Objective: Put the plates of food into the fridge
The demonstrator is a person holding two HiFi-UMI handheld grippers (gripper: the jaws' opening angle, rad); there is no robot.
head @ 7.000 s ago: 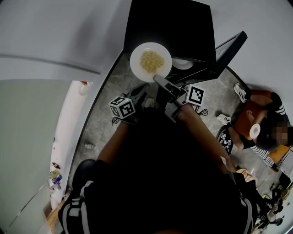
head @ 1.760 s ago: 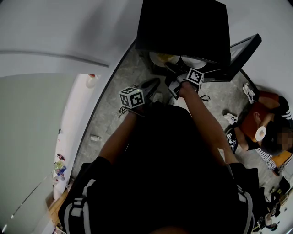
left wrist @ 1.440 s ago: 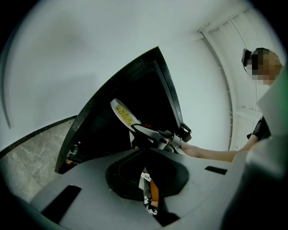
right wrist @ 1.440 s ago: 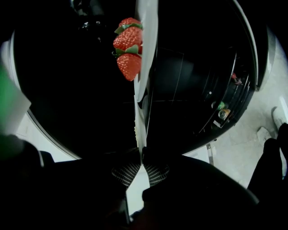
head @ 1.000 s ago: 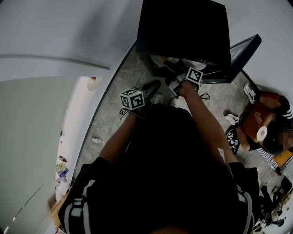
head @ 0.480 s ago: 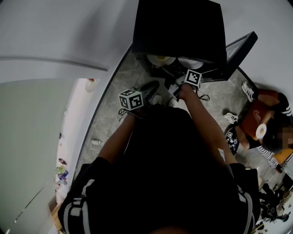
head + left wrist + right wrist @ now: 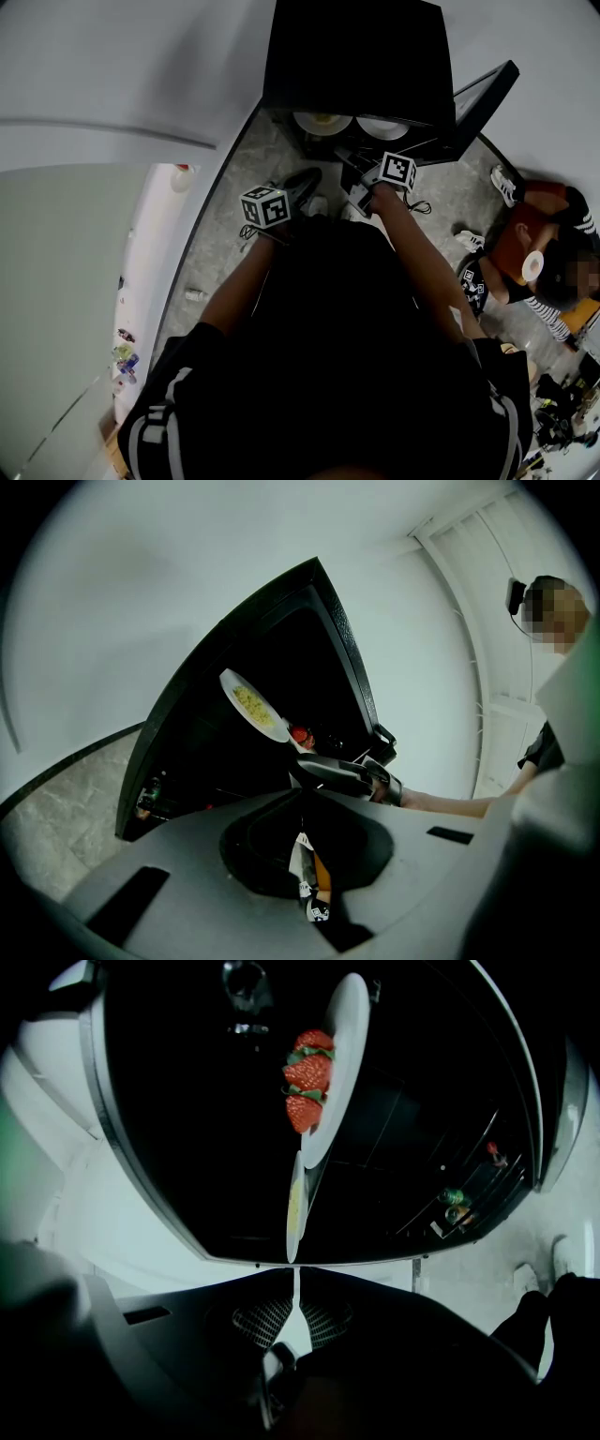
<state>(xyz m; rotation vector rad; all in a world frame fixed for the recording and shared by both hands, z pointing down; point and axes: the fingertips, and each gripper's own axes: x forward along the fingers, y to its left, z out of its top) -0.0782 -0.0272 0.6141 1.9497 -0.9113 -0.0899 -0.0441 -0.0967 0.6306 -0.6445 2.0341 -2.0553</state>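
Observation:
The black fridge (image 7: 356,56) stands open. Two white plates lie side by side on a shelf inside. The plate of yellow food (image 7: 323,123) is on the left and the plate of strawberries (image 7: 328,1063) on the right. My right gripper (image 7: 293,1271) reaches in from the front, shut on the near rim of the yellow-food plate (image 7: 296,1206), which shows edge-on in line with the jaws. My left gripper (image 7: 302,797) hangs lower left of the fridge opening, shut with nothing in it. Its view shows the yellow plate (image 7: 251,705) with the right gripper (image 7: 337,772) at its rim.
The fridge door (image 7: 478,94) swings open to the right, with small bottles (image 7: 452,1199) on its shelves. A person (image 7: 534,253) sits on the floor at the right holding a white cup. A white wall runs along the left. The floor is grey stone.
Seven seconds ago the yellow-food plate was held in front of the fridge; it now rests inside beside the other plate. In the last second the right gripper's cube has dropped back slightly.

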